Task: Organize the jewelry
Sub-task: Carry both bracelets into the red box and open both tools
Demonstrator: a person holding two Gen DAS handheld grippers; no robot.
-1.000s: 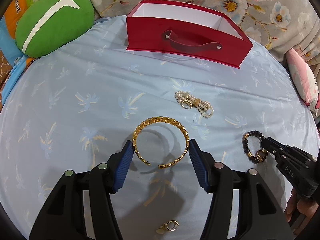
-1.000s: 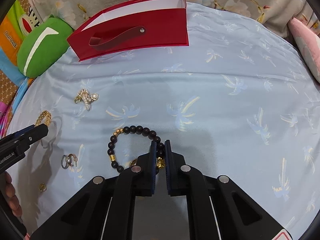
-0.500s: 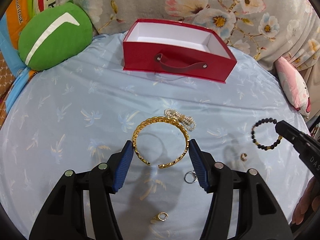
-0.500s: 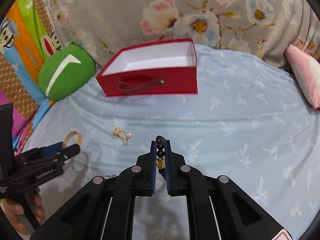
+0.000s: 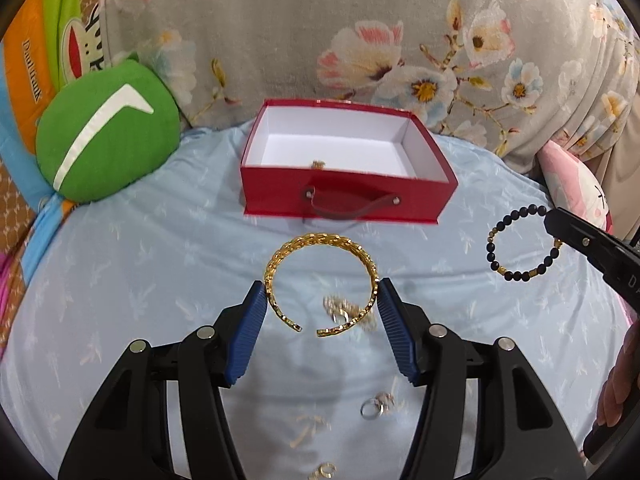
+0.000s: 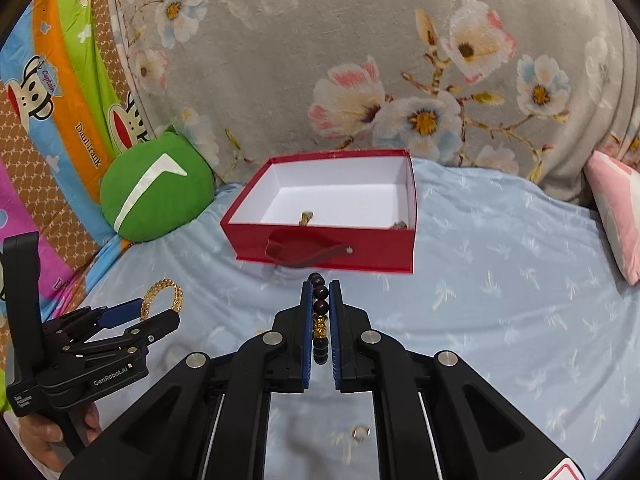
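Observation:
My left gripper [image 5: 322, 300] is shut on a gold chain bangle [image 5: 320, 248] and holds it in the air above the bed. My right gripper [image 6: 320, 292] is shut on a dark bead bracelet [image 6: 320, 320], also lifted; it shows in the left wrist view [image 5: 520, 244] hanging from the right fingers. The red box [image 5: 348, 196] with a white inside stands open ahead of both grippers, with small gold pieces [image 6: 307, 217] in it. A pearl bracelet [image 5: 344, 312] lies on the sheet under the bangle.
Loose rings [image 5: 376, 408] and a small gold piece [image 5: 324, 472] lie on the light blue sheet [image 5: 140, 280]. A green cushion [image 5: 106, 130] sits at the left, a pink pillow [image 6: 616, 216] at the right, a floral cover behind the box.
Both grippers have risen from the sheet with their bracelets and tilted toward the box. The box's inside now shows.

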